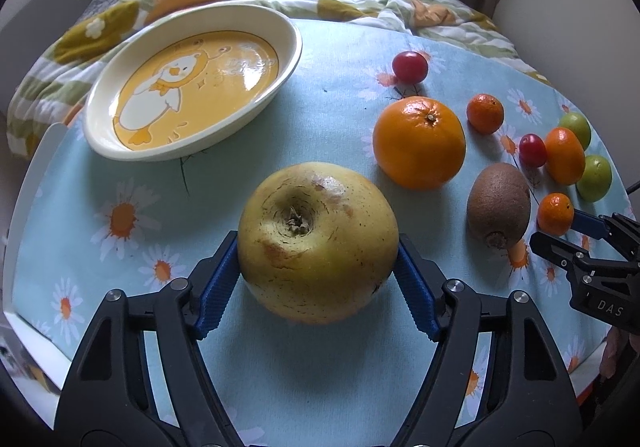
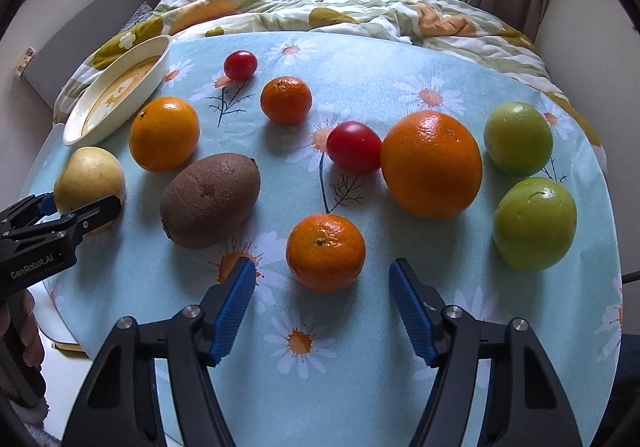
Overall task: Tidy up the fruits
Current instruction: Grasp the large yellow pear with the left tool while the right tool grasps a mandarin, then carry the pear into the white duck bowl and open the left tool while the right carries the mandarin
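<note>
My left gripper [image 1: 318,243] is shut on a large yellow pear [image 1: 318,243], its blue pads against both sides; the pear rests on the daisy tablecloth. The pear also shows in the right wrist view [image 2: 89,177]. A cream oval dish with a duck picture [image 1: 100,103] stands far left, empty. My right gripper [image 2: 322,275] is open, its fingers either side of a small mandarin [image 2: 325,252] without touching it. A kiwi [image 2: 210,200], oranges [image 2: 432,164] [image 2: 164,133], cherry tomatoes [image 2: 354,146] and green fruits [image 2: 535,223] lie around.
A rumpled quilt [image 2: 320,7] lies behind the table, with curtains and a window beyond. The round table edge [image 2: 616,287] curves close on the right. Another small mandarin [image 2: 285,100] and a tomato [image 2: 240,64] lie farther back.
</note>
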`<state>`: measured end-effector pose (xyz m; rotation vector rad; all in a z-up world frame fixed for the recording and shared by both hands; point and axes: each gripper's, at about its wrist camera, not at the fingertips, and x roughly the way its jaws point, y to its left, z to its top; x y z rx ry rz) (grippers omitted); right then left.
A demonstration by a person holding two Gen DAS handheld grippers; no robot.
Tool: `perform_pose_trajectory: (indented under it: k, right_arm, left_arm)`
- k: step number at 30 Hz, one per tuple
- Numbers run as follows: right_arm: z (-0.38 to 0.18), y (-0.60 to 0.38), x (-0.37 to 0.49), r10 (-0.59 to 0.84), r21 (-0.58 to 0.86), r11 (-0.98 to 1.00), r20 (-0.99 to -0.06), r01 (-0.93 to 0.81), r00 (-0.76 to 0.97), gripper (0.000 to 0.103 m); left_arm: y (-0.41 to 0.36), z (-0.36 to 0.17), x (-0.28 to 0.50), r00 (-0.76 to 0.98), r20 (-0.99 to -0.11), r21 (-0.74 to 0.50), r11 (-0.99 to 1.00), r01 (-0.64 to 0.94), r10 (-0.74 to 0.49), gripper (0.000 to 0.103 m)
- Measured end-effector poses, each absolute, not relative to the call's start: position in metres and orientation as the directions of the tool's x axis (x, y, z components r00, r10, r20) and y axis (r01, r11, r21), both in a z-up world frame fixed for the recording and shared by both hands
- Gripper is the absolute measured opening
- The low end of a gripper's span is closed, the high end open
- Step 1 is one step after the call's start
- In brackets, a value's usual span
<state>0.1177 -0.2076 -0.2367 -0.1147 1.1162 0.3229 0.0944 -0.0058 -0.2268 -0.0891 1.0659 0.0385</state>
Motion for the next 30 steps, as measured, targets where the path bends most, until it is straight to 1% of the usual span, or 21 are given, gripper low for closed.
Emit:
perform_pose_trajectory:
  k: [11,13,22,30]
  right_arm:
    - [-0.236,-0.202,0.120,0.191,0.048,0.945,-0.884,-0.324,0.427,0.049]
    - [-0.236,-0.201,0.120,0.187,0.035,0.943,-0.879,-0.331,0.439,0.034]
    - [-0.216,-0.202,0.114,0.222,0.058,0.938,-0.858,-0.341,0.463,0.034]
    - [-0.183,-0.197,0.106,0.254,0.063,0.924,-0.838,-0.376,0.483,0.034]
  left_arm:
    - [-0.012,-0.226,0.080,0.479,-0.878,-0.037,0.996,-0.079,0.005,0.080]
    - [-0.012,-0.225,0.078,0.481,-0.877,-0.041,0.996,-0.083,0.004,0.080]
    - [-0.013,-0.201,0.062,0.524,-0.852,-0.050,0.993,-0.107,0.013,0.080]
    - [-0.012,-0.158,0.048,0.569,-0.822,-0.060,0.991,-0.120,0.019,0.080]
